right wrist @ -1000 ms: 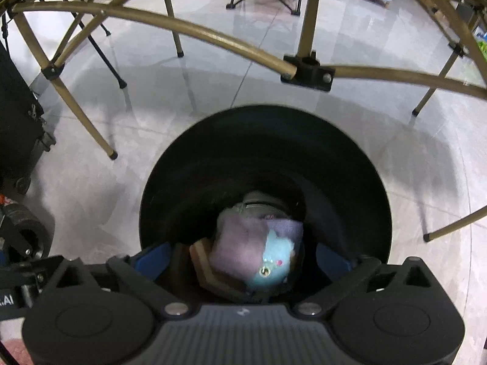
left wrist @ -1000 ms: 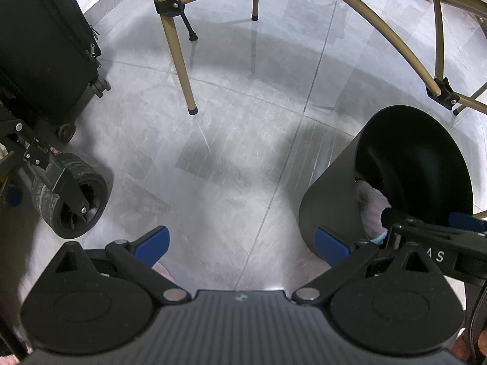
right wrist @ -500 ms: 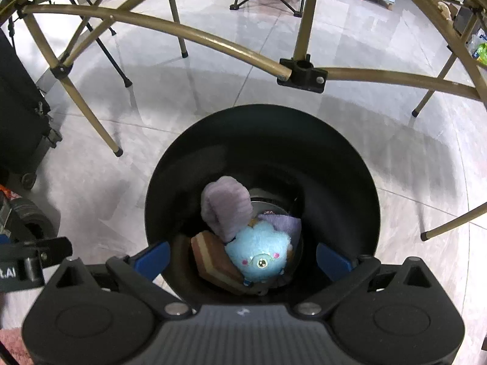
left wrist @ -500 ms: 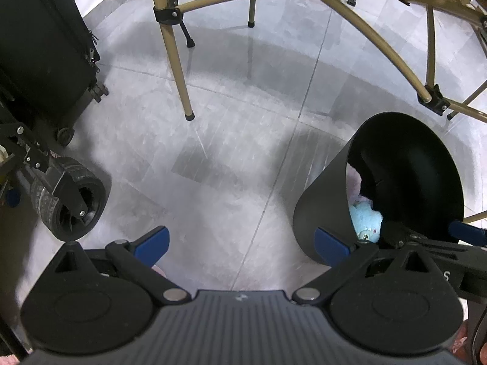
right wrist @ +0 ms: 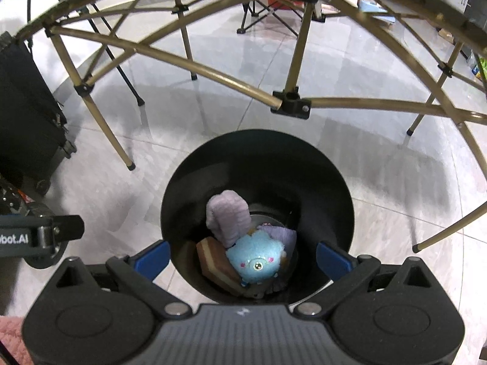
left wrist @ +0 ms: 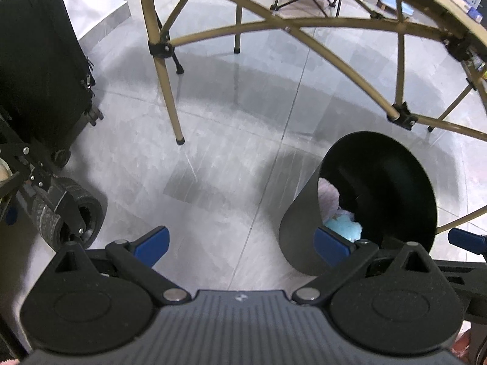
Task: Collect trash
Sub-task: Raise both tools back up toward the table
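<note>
The black bin (right wrist: 257,213) stands upright on the grey tiled floor (left wrist: 213,158), its long axis vertical and its round mouth facing up, directly below and just ahead of the right hand-held gripper (right wrist: 242,257). At its bottom lie a blue plush toy (right wrist: 257,261), face up, a lilac plush piece (right wrist: 228,217) standing on end beyond it, and a brown layered block (right wrist: 214,261) to its left, all touching one another. The right hand-held gripper's blue-tipped fingers (right wrist: 152,258) are spread wide, one on each side of the bin's mouth, holding nothing and touching nothing.

The left hand-held gripper (left wrist: 242,243) is likewise spread wide and empty, above bare floor, with the bin ahead and to its right. A black suitcase (left wrist: 39,70) stands far to its left, and gold frame legs (left wrist: 166,91) stand ahead.
</note>
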The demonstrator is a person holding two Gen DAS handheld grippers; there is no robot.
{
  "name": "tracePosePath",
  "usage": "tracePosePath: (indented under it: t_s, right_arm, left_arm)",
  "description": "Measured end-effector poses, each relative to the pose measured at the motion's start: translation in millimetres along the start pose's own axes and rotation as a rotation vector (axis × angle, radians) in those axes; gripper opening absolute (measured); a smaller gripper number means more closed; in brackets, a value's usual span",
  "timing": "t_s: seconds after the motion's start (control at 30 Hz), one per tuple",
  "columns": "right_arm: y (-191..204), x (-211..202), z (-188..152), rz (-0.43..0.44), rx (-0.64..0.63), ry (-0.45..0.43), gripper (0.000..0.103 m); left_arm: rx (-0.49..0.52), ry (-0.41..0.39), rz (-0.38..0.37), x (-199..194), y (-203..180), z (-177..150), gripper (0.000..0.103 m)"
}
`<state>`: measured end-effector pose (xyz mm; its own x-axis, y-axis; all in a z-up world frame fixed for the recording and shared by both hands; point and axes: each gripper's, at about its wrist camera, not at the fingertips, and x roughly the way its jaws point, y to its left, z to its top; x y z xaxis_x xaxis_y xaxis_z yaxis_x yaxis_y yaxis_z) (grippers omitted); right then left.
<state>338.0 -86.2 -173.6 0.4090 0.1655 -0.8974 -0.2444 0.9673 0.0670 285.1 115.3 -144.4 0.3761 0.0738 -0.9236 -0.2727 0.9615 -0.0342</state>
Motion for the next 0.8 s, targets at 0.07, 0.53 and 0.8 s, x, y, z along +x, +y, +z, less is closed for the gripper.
tracePosePath:
  t_s: [0.07,0.53,0.8]
  right_arm:
    - [-2,-8,-1,0.004,0.002,-0.016,0.103]
    - [-17,-65,-6,0.036,0.015,-0.149,0.103]
    - [-38,-98,5,0.058,0.06,-0.253,0.103]
  left_arm:
    - [0.0,-0.017,-0.013,-8,0,-1,0.103]
    - [0.011,-0.177,-0.08,-67,-18,2,0.103]
    - [0.013,-0.276,-0.106,-94,-38,18,0.103]
